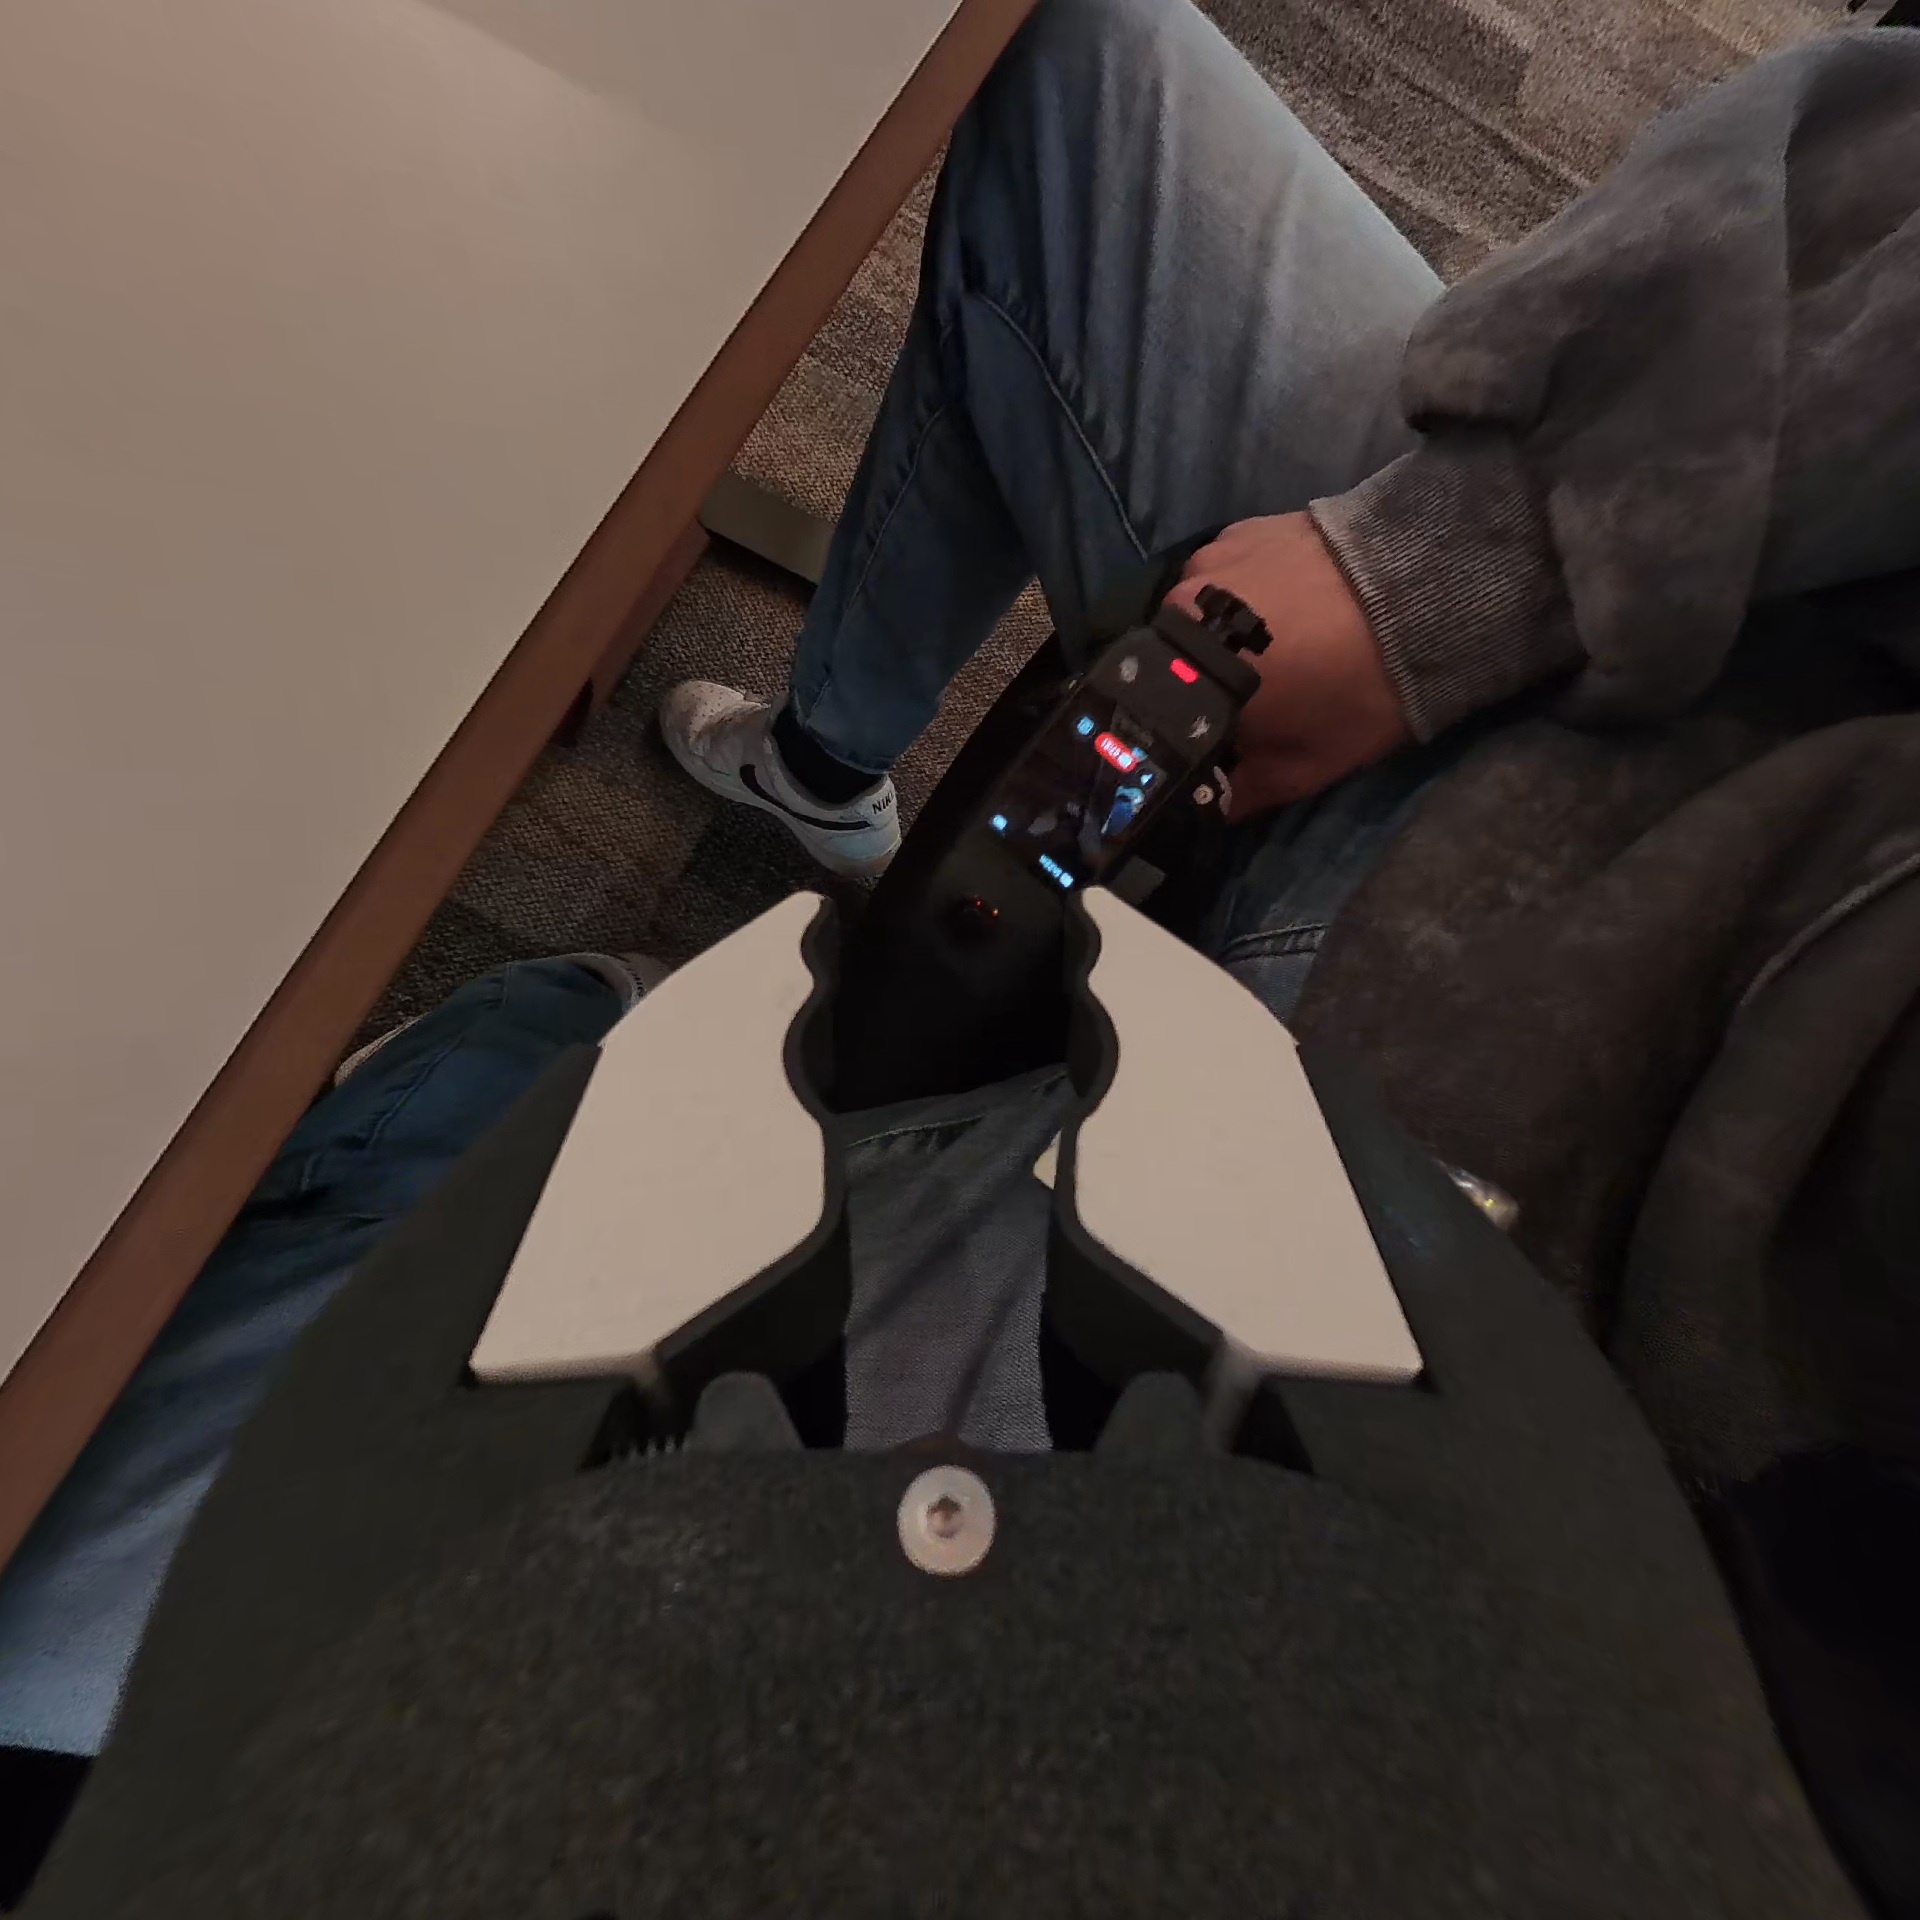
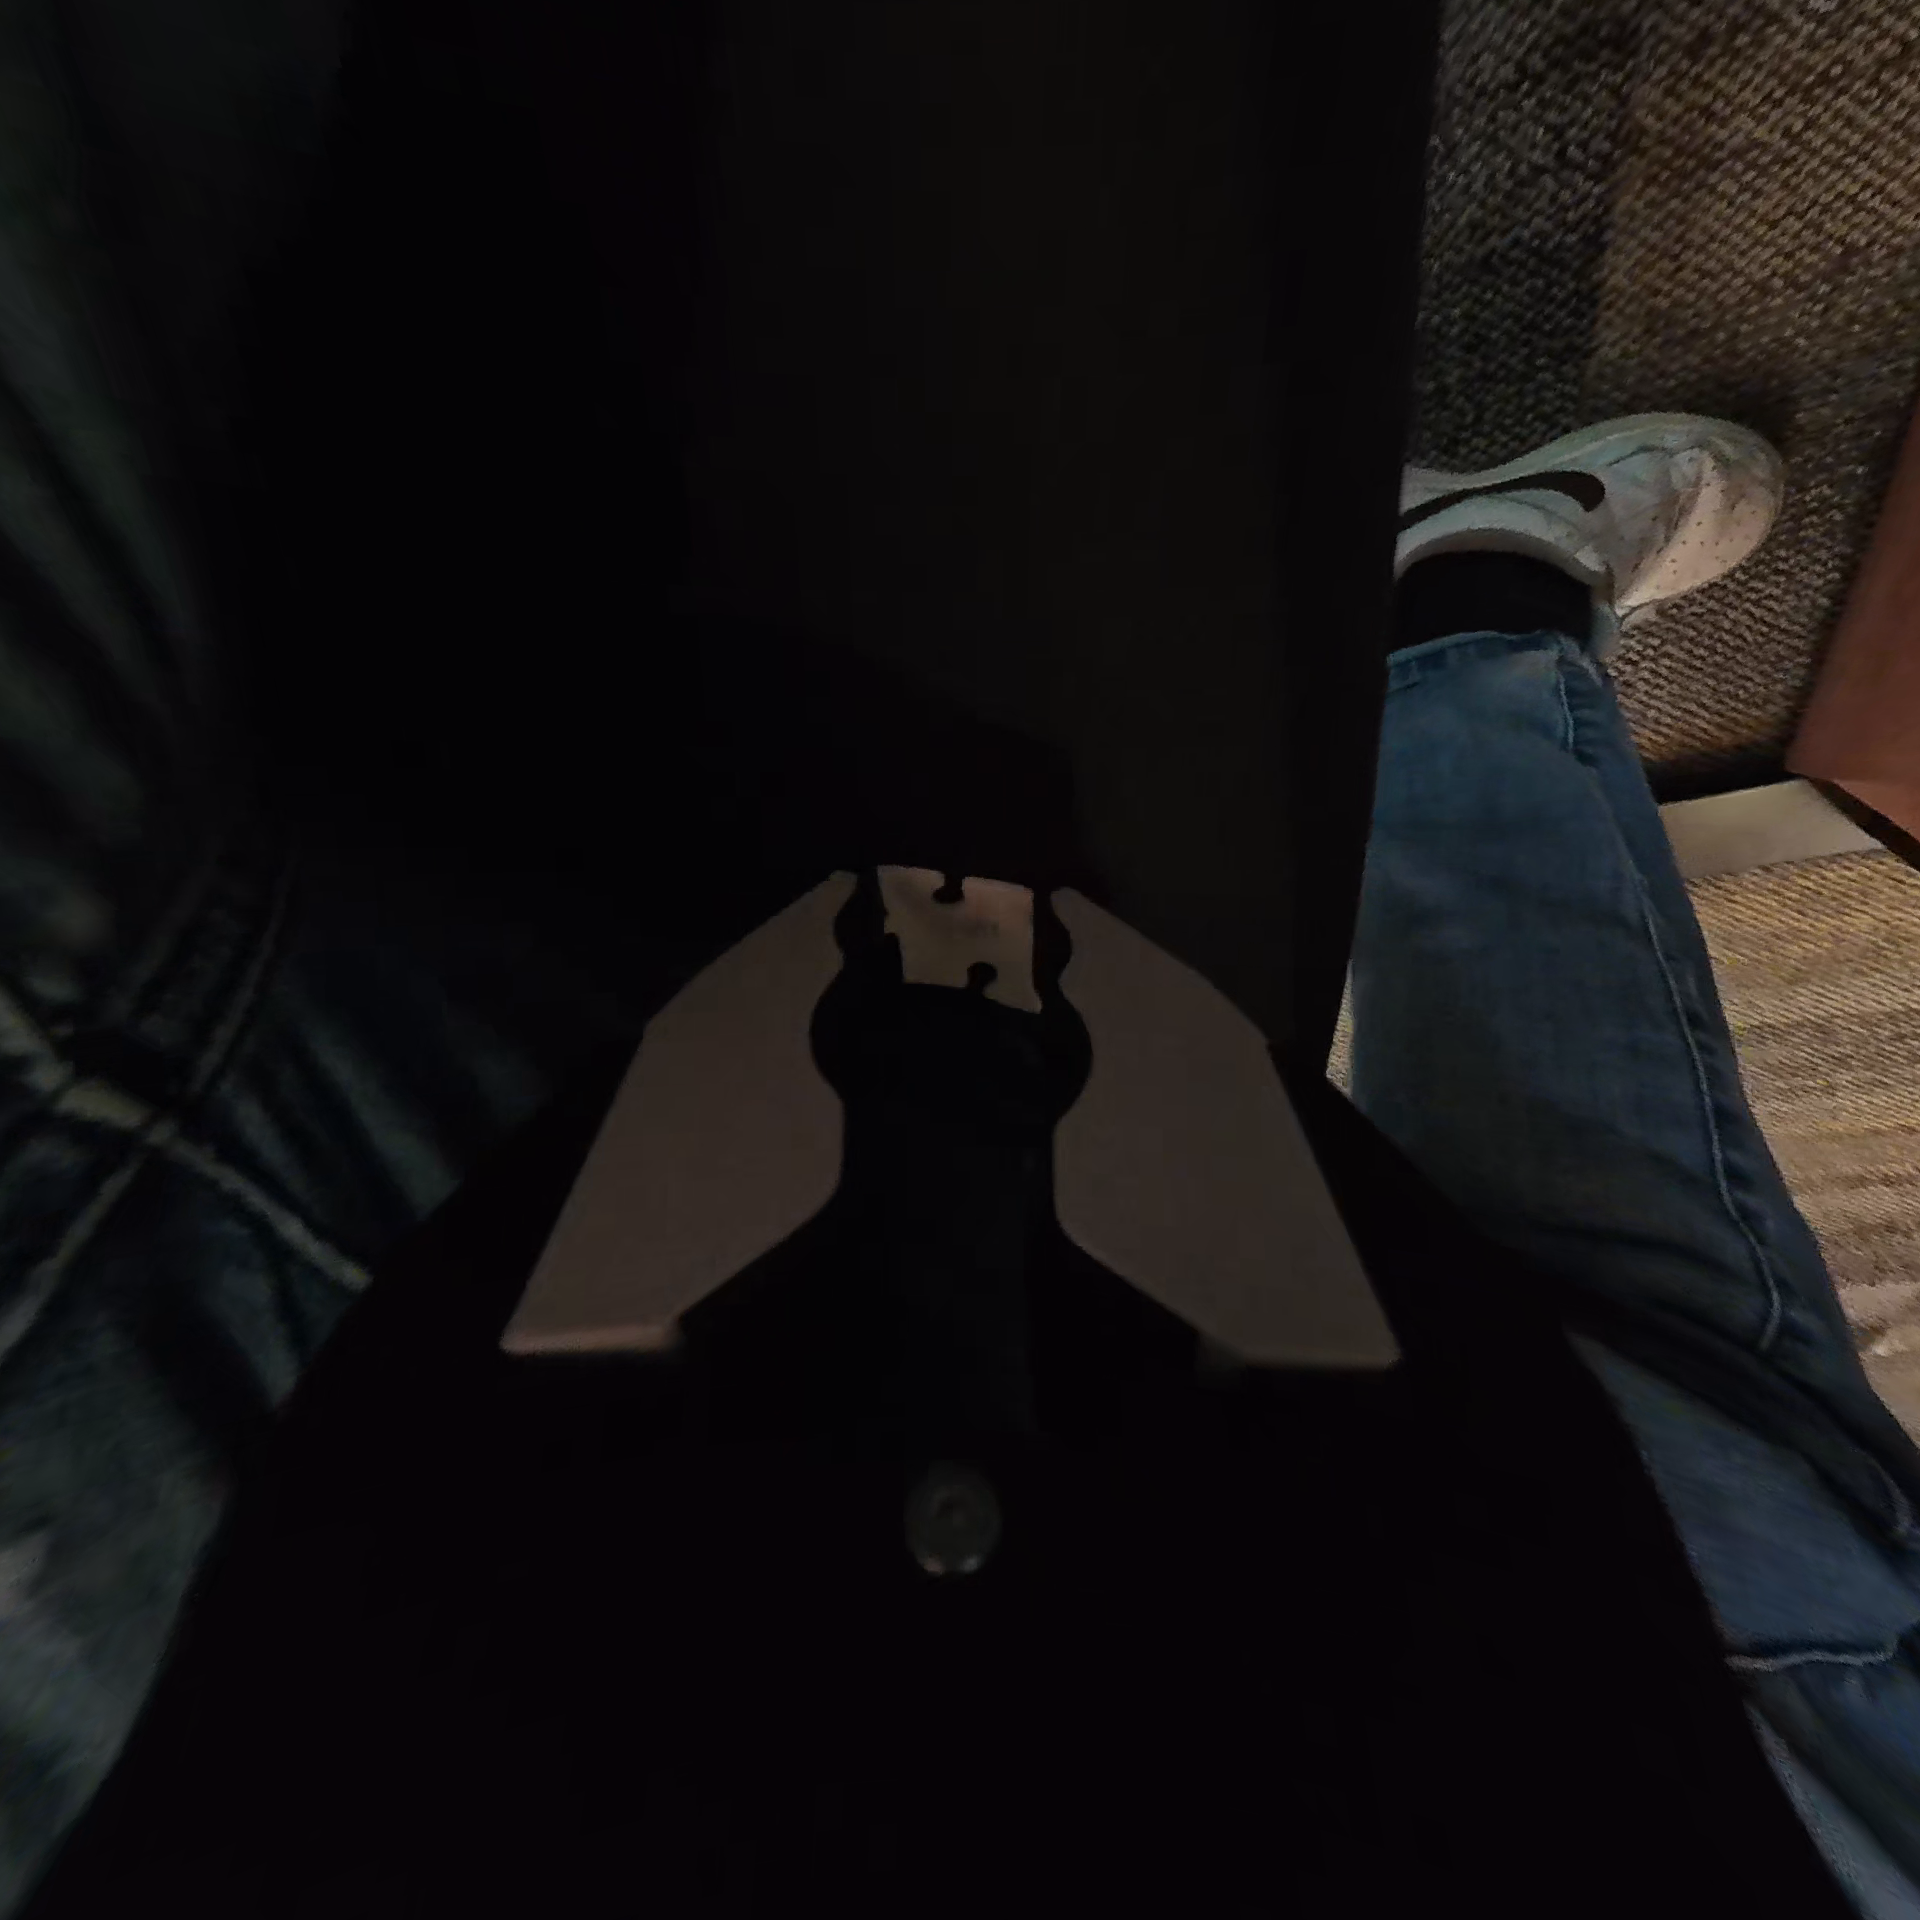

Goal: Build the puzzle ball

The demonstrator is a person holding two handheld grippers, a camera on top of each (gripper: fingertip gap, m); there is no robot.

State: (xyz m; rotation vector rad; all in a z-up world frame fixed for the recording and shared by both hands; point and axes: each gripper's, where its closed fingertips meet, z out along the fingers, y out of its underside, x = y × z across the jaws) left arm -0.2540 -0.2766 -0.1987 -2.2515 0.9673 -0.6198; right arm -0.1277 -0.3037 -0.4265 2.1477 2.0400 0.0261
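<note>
Puzzle piece pinched below the table edge

Right gripper [image 2: 954, 902] pinches a pale puzzle piece [image 2: 961, 940] between its fingertips, the piece showing notches along its edges. Ahead of this claw everything is dark; to its right lie a leg in blue jeans [image 2: 1538, 997], a white sneaker [image 2: 1600, 499] and brown carpet [image 2: 1662, 208].

Left gripper [image 1: 948, 914] is spread, its jaws apart with nothing between them. Just ahead of its tips is the back of the other gripper, with a lit phone screen [image 1: 1091, 779] mounted on it and a hand [image 1: 1288, 665] in a grey sleeve around the handle. To the left of this claw runs the white table [image 1: 312, 416] with its brown edge. Beneath and beyond the claw are jeans, and farther ahead a white sneaker [image 1: 769, 769] on the carpet.
</note>
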